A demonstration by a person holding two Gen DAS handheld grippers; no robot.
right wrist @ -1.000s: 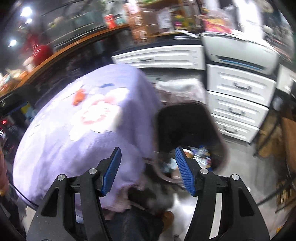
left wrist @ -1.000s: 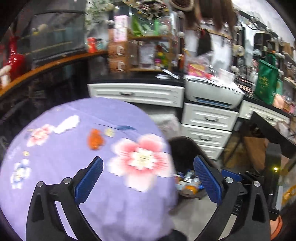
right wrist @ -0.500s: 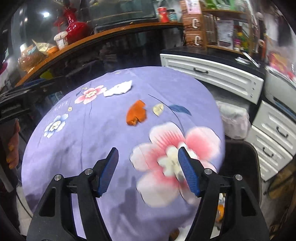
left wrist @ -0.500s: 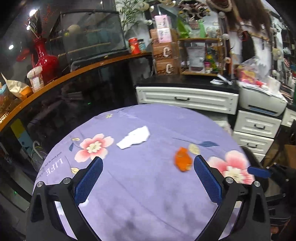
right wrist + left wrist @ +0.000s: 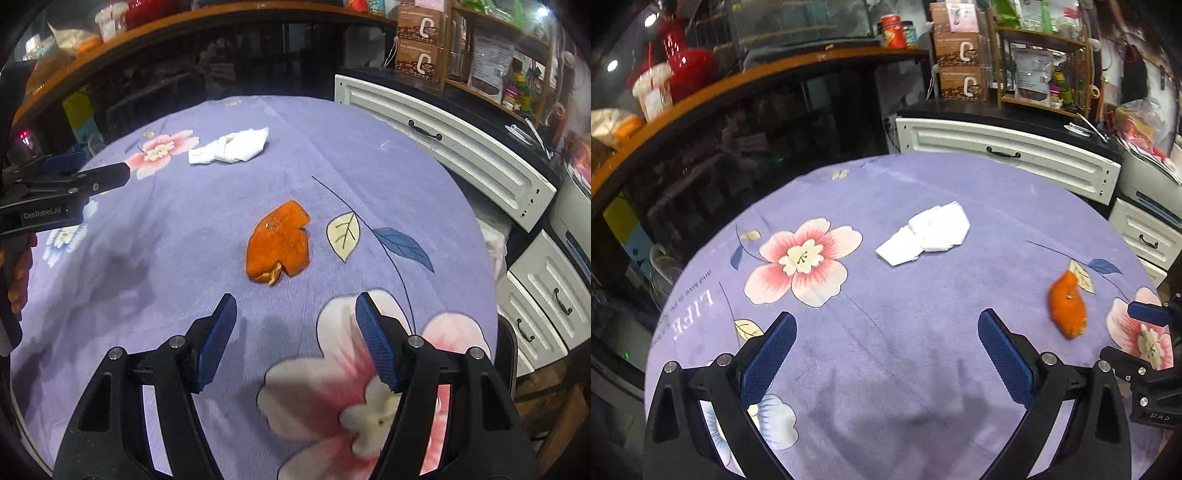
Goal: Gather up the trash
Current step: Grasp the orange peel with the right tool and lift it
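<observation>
A round desk (image 5: 923, 369) in a purple flowered cloth holds orange peel (image 5: 279, 243) and, farther back, a crumpled white tissue (image 5: 927, 234). Left hand-held gripper (image 5: 886, 354) and right hand-held gripper (image 5: 295, 339) hover released, both empty, the right just widened.

A round table (image 5: 923, 369) carries a lilac cloth (image 5: 184, 240) printed with pink flowers, leaves and the word LIFE. Two things lie on it, well apart: a crumpled white tissue (image 5: 925, 233) toward the far side and an orange peel (image 5: 279, 243) beside a printed pale leaf.
</observation>
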